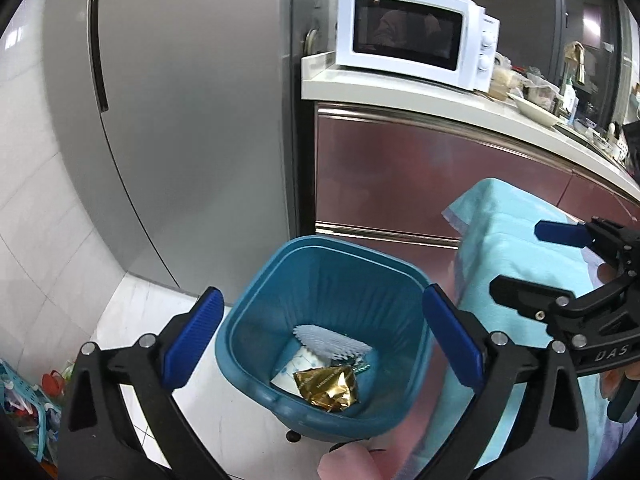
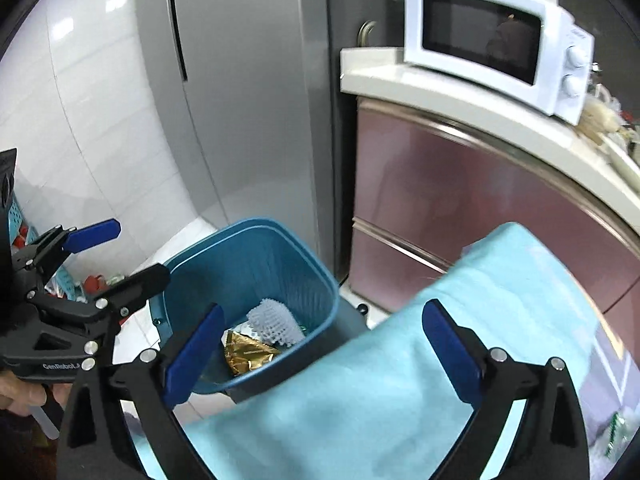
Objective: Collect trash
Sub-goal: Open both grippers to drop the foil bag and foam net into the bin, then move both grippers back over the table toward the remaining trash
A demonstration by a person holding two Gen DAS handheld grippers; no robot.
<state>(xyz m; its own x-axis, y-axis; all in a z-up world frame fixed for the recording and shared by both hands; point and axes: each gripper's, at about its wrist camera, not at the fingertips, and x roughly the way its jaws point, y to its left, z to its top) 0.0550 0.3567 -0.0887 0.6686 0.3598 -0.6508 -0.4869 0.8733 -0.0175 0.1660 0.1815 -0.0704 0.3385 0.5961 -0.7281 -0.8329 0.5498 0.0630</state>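
Left wrist view: my left gripper (image 1: 322,338) has its jaws spread wide w/ nothing between the blue pads, hanging right above the blue bin (image 1: 256,332). At the bin's bottom I see a gold foil wrapper (image 1: 328,390), a white foam net sleeve (image 1: 332,342) and a white paper piece (image 1: 294,368) partly under the foil. My right gripper (image 1: 516,260) shows at the right edge, over the light-blue cloth (image 1: 508,240), jaws apart & empty.

Right wrist view: same bin (image 2: 248,264), foil (image 2: 248,354) and net sleeve (image 2: 272,322) inside, cloth (image 2: 360,392) just beside it, covering a surface. Right gripper (image 2: 322,338) gapes wide, above the cloth edge. White microwave (image 2: 496,44) sits on the counter (image 2: 460,108), fridge (image 2: 248,100) to its left.
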